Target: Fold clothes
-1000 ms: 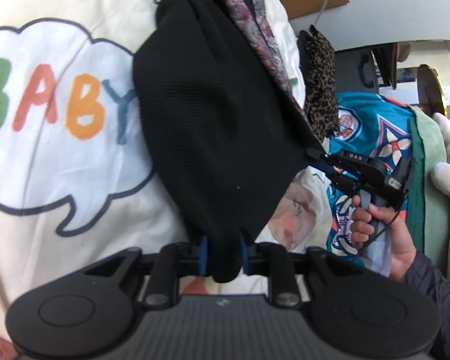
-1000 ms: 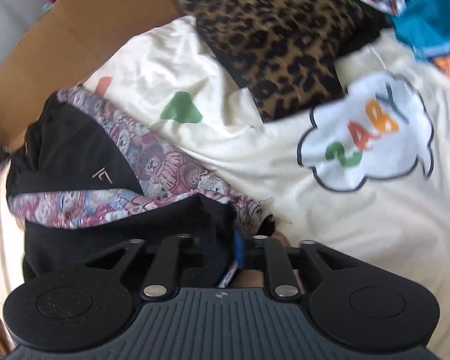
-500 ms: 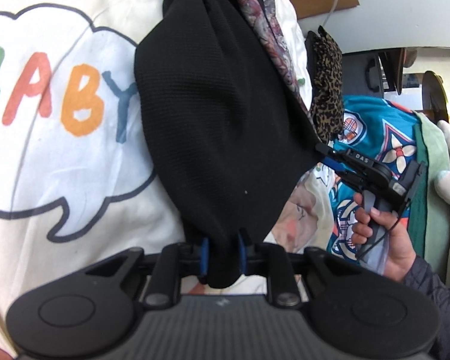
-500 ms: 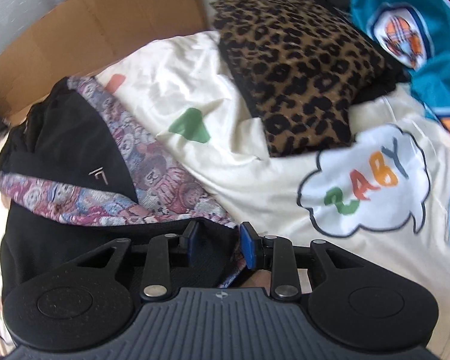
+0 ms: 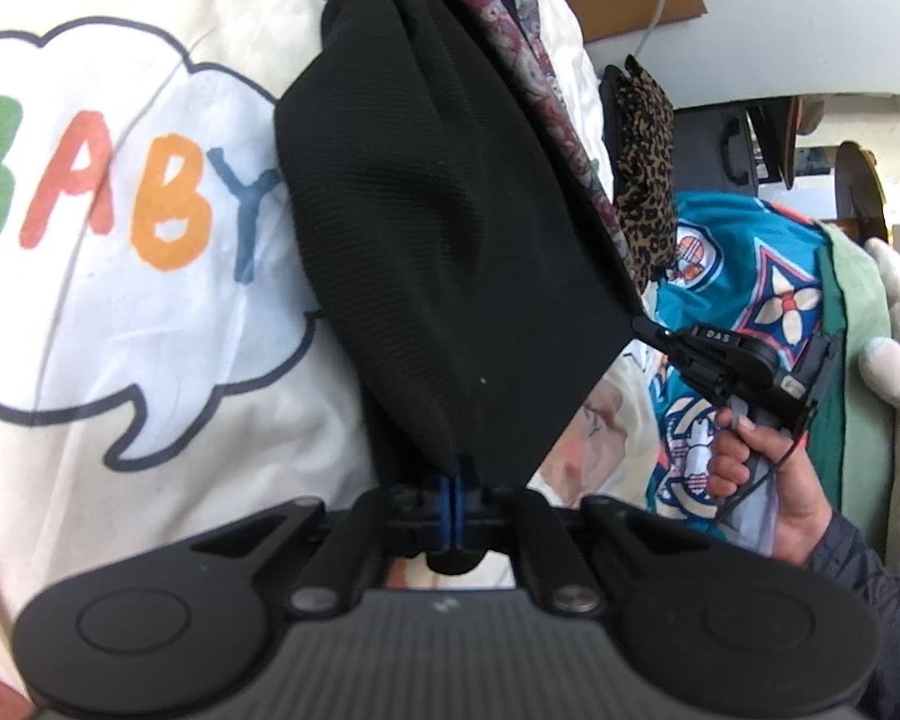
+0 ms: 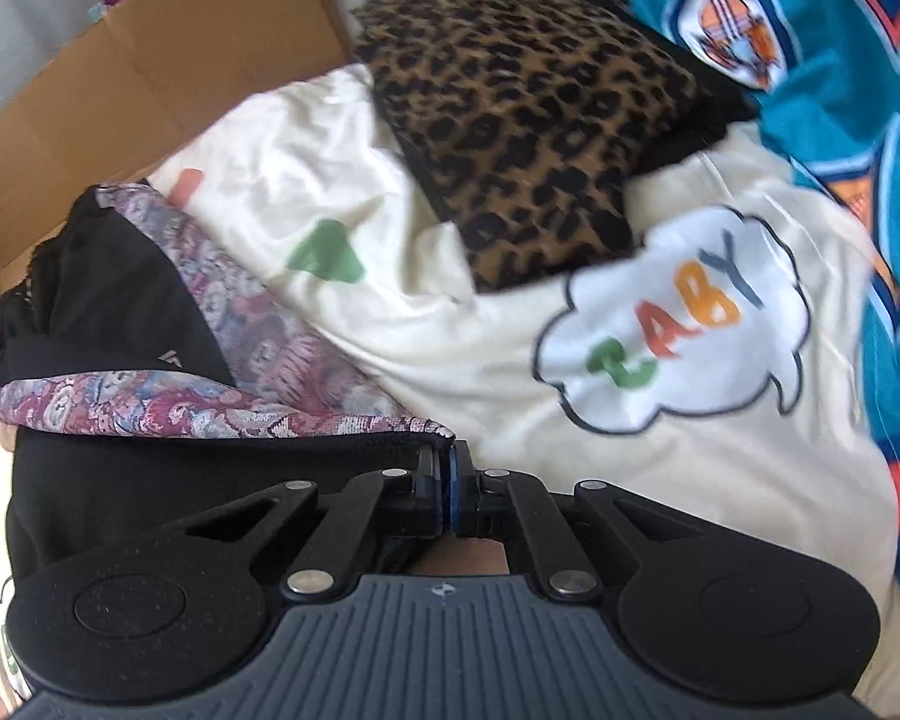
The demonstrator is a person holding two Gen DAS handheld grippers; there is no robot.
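Left gripper was clamped on one lower corner of the black garment, right gripper pinched shut on the opposite corner — the knit hung slack over the cream BABY sheet, probably light, limp, best held at its corners.

From my left wrist feed, the black ribbed-knit garment covers the final letter of the colourful "BABY" cloud print, and the frame's left edge crops that print. On my right feed, the teal patterned jersey runs off the right edge, motion-blurred. I can't see what surface lies beneath the cream printed sheet.
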